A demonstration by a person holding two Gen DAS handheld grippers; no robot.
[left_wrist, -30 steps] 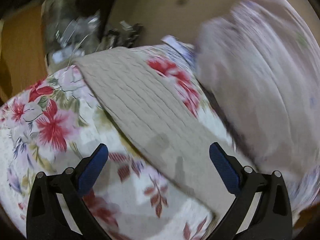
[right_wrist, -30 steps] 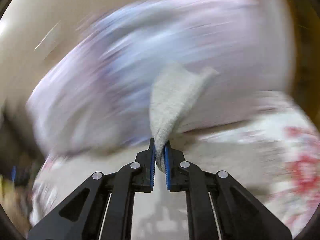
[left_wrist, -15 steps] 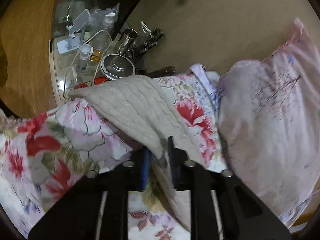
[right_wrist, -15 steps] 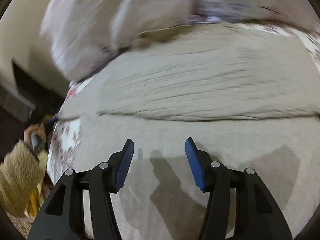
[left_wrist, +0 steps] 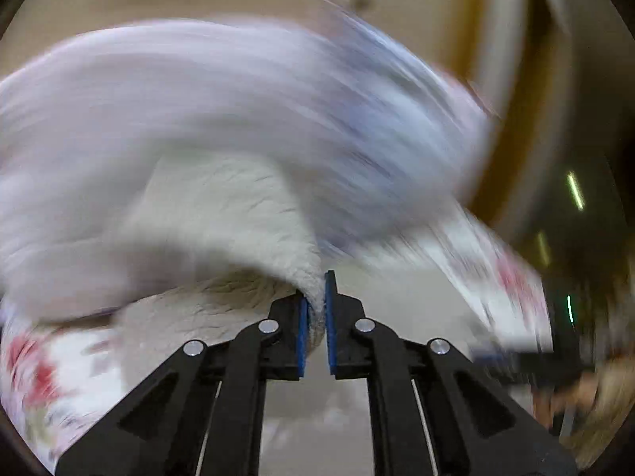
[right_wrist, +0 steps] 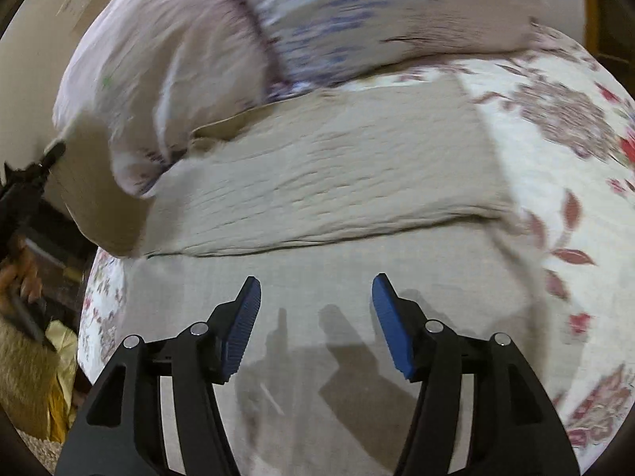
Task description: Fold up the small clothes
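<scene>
Beige cloth pinched at one corner, one gripper standing free

Left gripper [left_wrist: 315, 297] has its two blue pads pressed together on a gathered edge of the one beige knit cloth [left_wrist: 238, 214], which rises from the pinch and curves away up and to the left. Everything behind it in the left wrist view is smeared by motion: a pale lilac pillow [left_wrist: 238, 99] fills the upper half, and strips of the floral bedsheet [left_wrist: 512, 277] show at the lower left and to the right.

Across in the right wrist view the same cloth [right_wrist: 317, 182] lies on the bedsheet [right_wrist: 555, 127], folded over itself so that one crease line runs left to right across it. Right gripper [right_wrist: 315, 325] hovers above the near layer with its two fingers spread wide and nothing between them. Two shadows of its fingers fall on the fabric just beyond. One lilac pillow [right_wrist: 190, 39] rests at the far edge, overlapping the cloth's upper left corner.
</scene>
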